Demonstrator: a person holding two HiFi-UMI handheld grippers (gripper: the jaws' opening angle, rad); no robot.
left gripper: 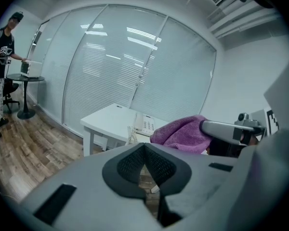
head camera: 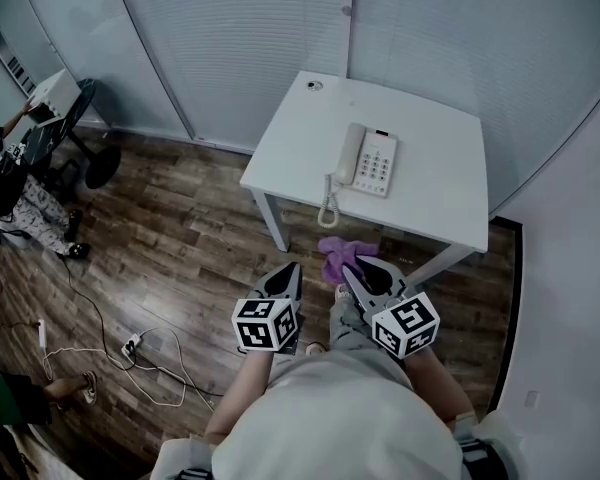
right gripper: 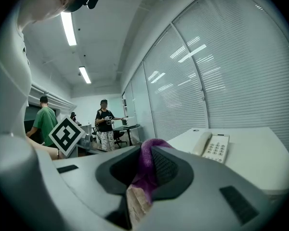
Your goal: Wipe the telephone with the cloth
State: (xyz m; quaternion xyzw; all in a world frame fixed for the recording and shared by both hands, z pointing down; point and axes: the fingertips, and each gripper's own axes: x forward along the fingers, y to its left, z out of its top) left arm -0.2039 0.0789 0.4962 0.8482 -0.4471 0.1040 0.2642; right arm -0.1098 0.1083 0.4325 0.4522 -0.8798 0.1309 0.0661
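Observation:
A white telephone (head camera: 368, 160) with a coiled cord lies on the small white table (head camera: 435, 193) ahead of me; it also shows in the left gripper view as the telephone (left gripper: 143, 124) and in the right gripper view as the telephone (right gripper: 213, 146). My right gripper (head camera: 348, 268) is shut on a purple cloth (head camera: 342, 256), which bunches between its pads (right gripper: 145, 163) and hangs short of the table's near edge. The left gripper (head camera: 293, 270) is held beside it, shut with nothing between its jaws, and from it the cloth (left gripper: 182, 133) shows to the right.
Walls of glass with blinds (head camera: 230, 38) stand behind the table. A cable and power strip (head camera: 132, 346) lie on the wood floor at the left. People stand by a round black table (right gripper: 121, 127) across the room. A small round object (head camera: 313, 85) sits at the table's far corner.

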